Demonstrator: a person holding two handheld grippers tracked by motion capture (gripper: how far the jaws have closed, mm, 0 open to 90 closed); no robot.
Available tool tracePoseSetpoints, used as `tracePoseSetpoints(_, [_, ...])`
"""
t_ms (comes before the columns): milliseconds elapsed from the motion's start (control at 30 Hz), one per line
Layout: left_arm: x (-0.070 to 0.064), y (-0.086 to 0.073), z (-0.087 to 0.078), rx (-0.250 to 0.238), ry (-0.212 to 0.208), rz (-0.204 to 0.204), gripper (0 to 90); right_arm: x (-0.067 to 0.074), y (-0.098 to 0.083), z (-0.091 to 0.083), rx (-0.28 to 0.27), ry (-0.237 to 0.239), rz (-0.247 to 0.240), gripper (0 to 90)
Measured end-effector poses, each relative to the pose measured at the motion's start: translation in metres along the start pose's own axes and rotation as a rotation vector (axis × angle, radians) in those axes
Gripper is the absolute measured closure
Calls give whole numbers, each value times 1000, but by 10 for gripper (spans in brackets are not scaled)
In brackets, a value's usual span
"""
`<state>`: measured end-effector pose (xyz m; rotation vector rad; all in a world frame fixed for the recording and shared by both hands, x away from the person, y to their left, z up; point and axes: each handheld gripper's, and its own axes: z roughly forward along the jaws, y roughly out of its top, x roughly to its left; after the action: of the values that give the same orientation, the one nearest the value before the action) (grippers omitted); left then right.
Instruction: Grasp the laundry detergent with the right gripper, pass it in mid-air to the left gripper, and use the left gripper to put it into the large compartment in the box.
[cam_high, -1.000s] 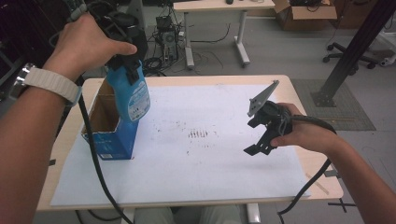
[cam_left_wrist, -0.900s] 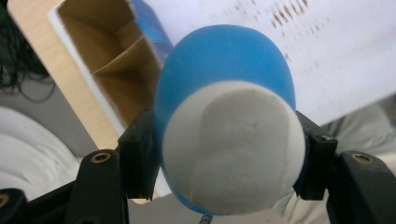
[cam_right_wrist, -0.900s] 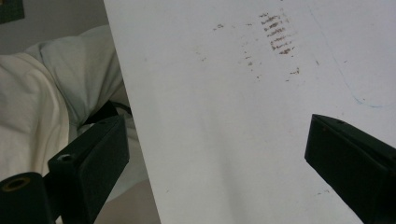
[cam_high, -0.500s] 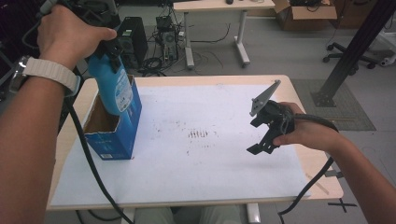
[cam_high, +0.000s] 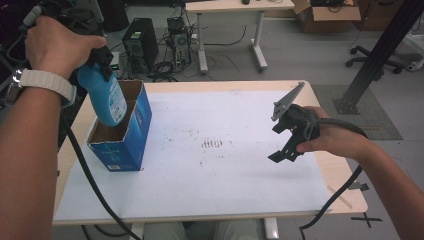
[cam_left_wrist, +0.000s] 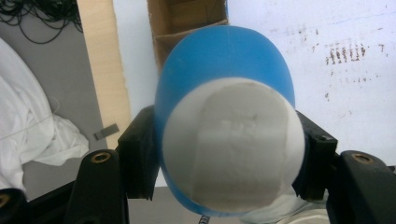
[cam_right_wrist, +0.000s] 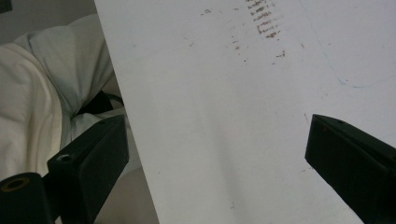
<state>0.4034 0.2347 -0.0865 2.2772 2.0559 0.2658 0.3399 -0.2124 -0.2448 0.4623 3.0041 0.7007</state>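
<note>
My left gripper (cam_high: 99, 65) is shut on the neck of a blue bottle (cam_high: 107, 100) with a white cap (cam_left_wrist: 233, 144). The bottle hangs tilted, and its lower end is at the open top of a blue cardboard box (cam_high: 125, 145) on the table's left side. In the left gripper view the bottle (cam_left_wrist: 224, 79) is clamped between both jaws, with the box (cam_left_wrist: 187, 18) beyond it. My right gripper (cam_high: 281, 142) hovers open over the right part of the white sheet (cam_high: 215, 175), holding nothing. Its jaws stand wide apart in the right gripper view (cam_right_wrist: 215, 158).
The white sheet (cam_right_wrist: 233, 93) carries dark smudges (cam_high: 214, 144) at its middle. The wooden table edge (cam_high: 345, 200) runs close on the right. Behind the table are a computer tower (cam_high: 134, 42), floor cables, another desk (cam_high: 230, 7) and a black post (cam_high: 375, 55).
My left gripper has carried the blue bottle up and to the left over the box. The right gripper has barely moved.
</note>
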Motion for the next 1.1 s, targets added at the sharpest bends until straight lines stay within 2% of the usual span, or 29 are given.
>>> tracePoseSetpoints(200, [7,0,16,1,3,0,380,-1,0,3,2,6,5,64])
tracePoseSetpoints(467, [14,-3,47,4,-6,-2,380,0,3,7,6,11,5,64])
tracePoseSetpoints(700, [15,-3,67,6,-18,-7,380,-1,3,10,8,10,14,63])
tracePoseSetpoints(1100, [14,-4,100,3,-15,-6,380,0,2,12,18,12,11,65])
